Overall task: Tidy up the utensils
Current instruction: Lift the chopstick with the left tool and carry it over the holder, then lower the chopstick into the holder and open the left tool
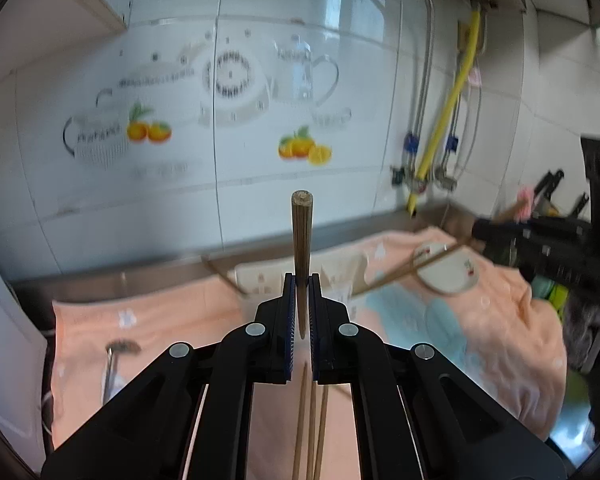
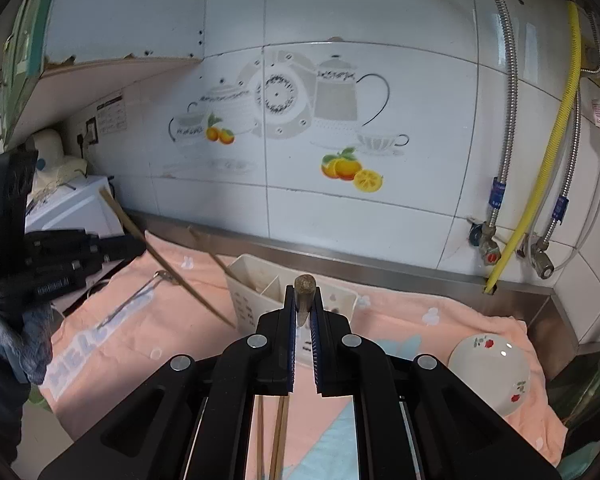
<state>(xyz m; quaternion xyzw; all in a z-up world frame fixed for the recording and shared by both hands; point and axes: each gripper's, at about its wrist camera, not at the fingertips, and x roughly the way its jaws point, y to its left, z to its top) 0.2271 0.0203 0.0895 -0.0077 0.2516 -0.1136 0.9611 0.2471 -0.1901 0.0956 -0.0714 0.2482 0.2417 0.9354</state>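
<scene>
Above a towel-covered counter [image 2: 460,316], one chopstick is held in each gripper.

By the left gripper [image 1: 302,280], a wooden chopstick [image 1: 302,240] is clamped between closed jaws, its blunt end pointing up toward the tiled wall [image 1: 260,80]. By the right gripper [image 2: 303,292], a second chopstick [image 2: 304,292] is gripped the same way, seen end-on. More chopsticks [image 1: 310,420] are seen lying on the peach towel below the grippers. A white utensil holder [image 2: 252,292] stands near the wall, with a floral dish [image 2: 496,368] to its right and a metal utensil [image 2: 132,304] to its left, both lying on the towel.
</scene>
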